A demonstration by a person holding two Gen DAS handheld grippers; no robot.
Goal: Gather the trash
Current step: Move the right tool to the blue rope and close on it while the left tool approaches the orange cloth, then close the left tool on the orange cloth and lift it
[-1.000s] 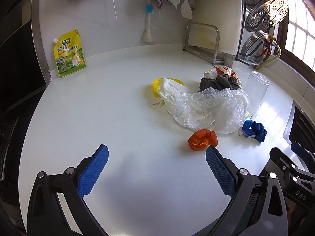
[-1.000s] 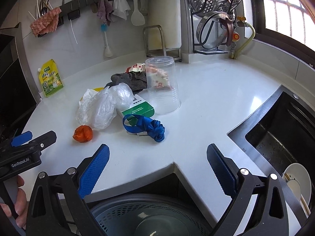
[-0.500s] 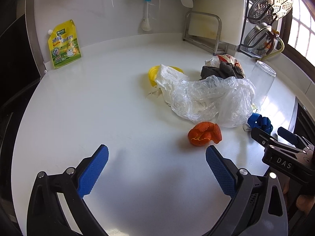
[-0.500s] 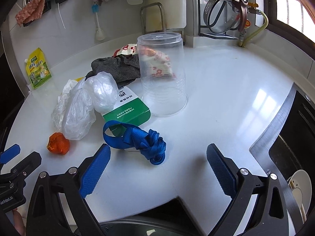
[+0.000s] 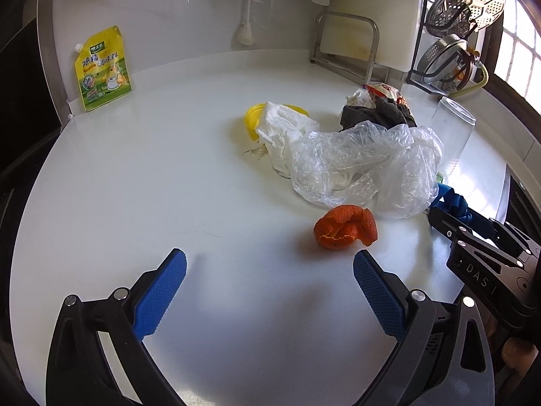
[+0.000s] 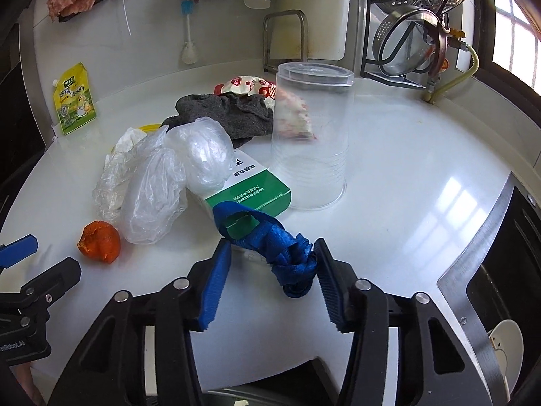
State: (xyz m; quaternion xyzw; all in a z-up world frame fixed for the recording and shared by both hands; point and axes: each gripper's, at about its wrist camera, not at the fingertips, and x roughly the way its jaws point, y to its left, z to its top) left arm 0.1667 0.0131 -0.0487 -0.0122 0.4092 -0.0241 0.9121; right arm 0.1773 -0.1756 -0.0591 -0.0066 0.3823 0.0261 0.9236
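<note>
Trash lies in a heap on the white counter (image 5: pixel 142 182). A knotted blue strap (image 6: pixel 270 240) lies between the jaws of my right gripper (image 6: pixel 270 257), which are half closed around it; the right pad touches the knot, the left stands just apart. An orange peel (image 5: pixel 345 228) lies just ahead and right of my open, empty left gripper (image 5: pixel 268 270); it also shows in the right wrist view (image 6: pixel 99 242). Behind are crumpled clear plastic bags (image 5: pixel 365 165), a green box (image 6: pixel 250 193), a dark rag (image 6: pixel 223 115), a snack wrapper (image 6: pixel 250 86) and a yellow lid (image 5: pixel 252 118).
An upside-down clear plastic cup (image 6: pixel 312 135) stands right of the heap. A yellow seasoning pouch (image 5: pixel 101 69) leans on the back wall. A steel rack with steamers (image 6: pixel 416 27) stands at the back right. The sink (image 6: pixel 500 270) is at the right, with a white dish (image 6: pixel 505 348) in it.
My right gripper moved forward over the blue strap and its jaws narrowed around it. My left gripper moved closer to the orange peel and stays open.
</note>
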